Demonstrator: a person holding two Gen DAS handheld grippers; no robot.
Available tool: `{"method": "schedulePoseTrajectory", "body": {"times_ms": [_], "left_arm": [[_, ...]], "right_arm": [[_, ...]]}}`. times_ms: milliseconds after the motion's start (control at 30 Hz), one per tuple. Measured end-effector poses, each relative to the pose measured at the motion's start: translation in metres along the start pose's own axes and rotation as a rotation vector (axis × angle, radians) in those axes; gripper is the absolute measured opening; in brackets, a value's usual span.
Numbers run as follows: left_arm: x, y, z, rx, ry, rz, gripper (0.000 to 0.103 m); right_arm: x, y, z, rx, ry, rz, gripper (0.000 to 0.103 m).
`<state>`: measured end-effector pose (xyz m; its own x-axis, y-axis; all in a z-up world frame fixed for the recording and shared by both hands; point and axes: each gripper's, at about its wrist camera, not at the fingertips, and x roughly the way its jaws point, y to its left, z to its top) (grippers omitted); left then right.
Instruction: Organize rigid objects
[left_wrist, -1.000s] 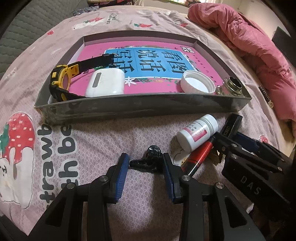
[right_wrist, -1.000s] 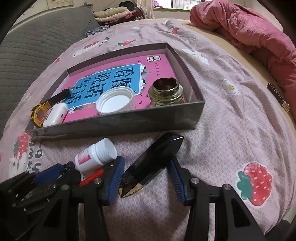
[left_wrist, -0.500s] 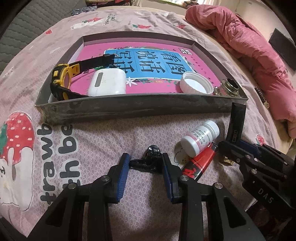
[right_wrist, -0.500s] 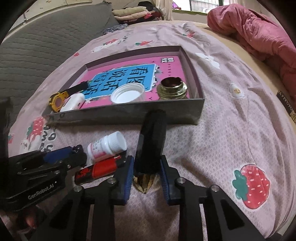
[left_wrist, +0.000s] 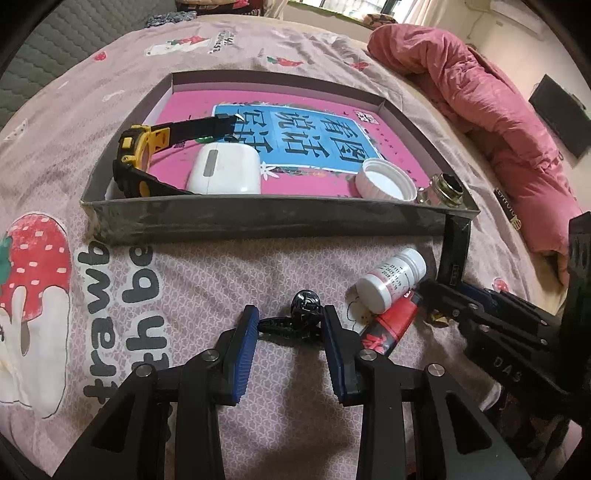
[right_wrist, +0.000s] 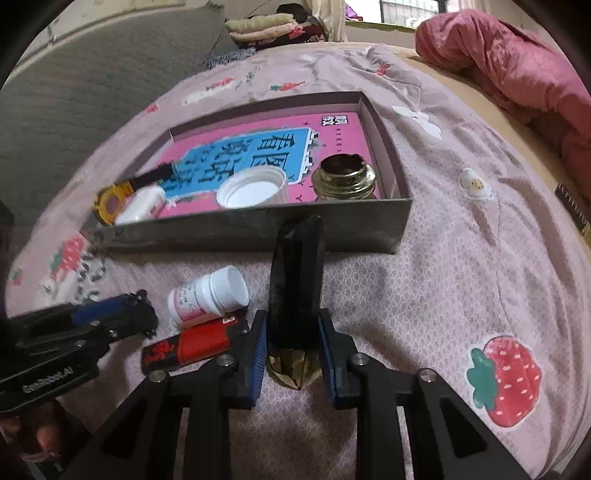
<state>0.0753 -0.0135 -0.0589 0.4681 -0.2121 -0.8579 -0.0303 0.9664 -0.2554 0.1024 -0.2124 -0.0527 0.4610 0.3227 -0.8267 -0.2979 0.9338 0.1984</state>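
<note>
A shallow grey box (left_wrist: 258, 218) on the bed holds a yellow-black watch (left_wrist: 136, 162), a white earbud case (left_wrist: 223, 168), a white cap (left_wrist: 384, 181) and a brass threaded jar (left_wrist: 448, 188). In front of it lie a white pill bottle (left_wrist: 391, 280) and a red tube (left_wrist: 391, 325). My left gripper (left_wrist: 290, 321) is shut on a small black clip-like piece (left_wrist: 304, 301) just above the sheet. My right gripper (right_wrist: 291, 325) is shut on a long black bar (right_wrist: 297, 266) with a gold tip. The bar's far end reaches the box's front wall (right_wrist: 207, 230).
A bunched pink quilt (left_wrist: 498, 110) lies along the bed's right side. A grey padded surface (right_wrist: 92, 92) runs along the left, with folded clothes (right_wrist: 266, 29) beyond it. The two grippers sit close together, with the bottle and tube between them.
The right gripper's jaws closed on the black bar, which swung from lying diagonally to pointing straight at the box. The left gripper kept hold of the small black piece and drew back slightly.
</note>
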Motion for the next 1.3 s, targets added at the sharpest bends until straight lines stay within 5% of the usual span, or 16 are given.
{"method": "schedulePoseTrajectory", "body": {"times_ms": [1300], "left_arm": [[-0.044, 0.007, 0.007, -0.034, -0.098, 0.006, 0.035]], "right_arm": [[-0.046, 0.018, 0.000, -0.052, -0.103, 0.035, 0.026]]}}
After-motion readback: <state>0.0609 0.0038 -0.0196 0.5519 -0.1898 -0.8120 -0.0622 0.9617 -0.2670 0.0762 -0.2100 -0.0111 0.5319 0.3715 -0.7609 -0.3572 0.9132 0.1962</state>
